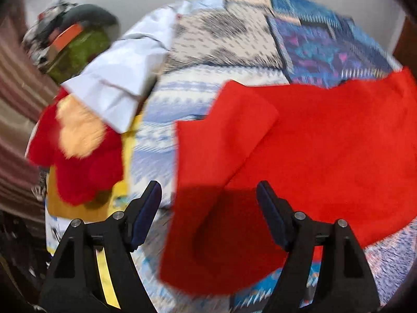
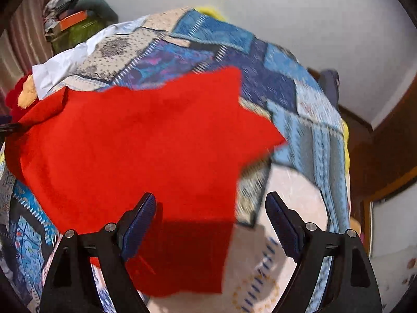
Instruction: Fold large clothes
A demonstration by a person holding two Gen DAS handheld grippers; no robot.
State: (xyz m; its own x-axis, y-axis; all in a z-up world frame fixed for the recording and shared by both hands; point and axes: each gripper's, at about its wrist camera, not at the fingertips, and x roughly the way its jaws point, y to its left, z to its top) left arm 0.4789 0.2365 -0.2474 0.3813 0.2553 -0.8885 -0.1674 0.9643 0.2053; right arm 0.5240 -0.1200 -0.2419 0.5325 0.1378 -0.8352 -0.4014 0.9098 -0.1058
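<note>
A large red garment (image 1: 312, 140) lies spread on a bed covered by a blue and cream patchwork quilt (image 1: 208, 44). My left gripper (image 1: 209, 199) hangs open over the garment's near left corner, its dark padded fingers (image 1: 152, 203) apart and clear of the cloth. In the right wrist view the same red garment (image 2: 135, 143) fills the middle. My right gripper (image 2: 211, 206) stands open above the garment's near right edge, with the cloth lying below the gap and not pinched. Both views are blurred by motion.
A folded white garment (image 1: 122, 83) and a red plush toy (image 1: 78, 156) lie at the bed's left side. Behind them stands a green bundle (image 1: 80, 49) with an orange item. Striped curtains (image 1: 15, 91) hang at the left, and dark wooden furniture (image 2: 378, 151) stands right of the bed.
</note>
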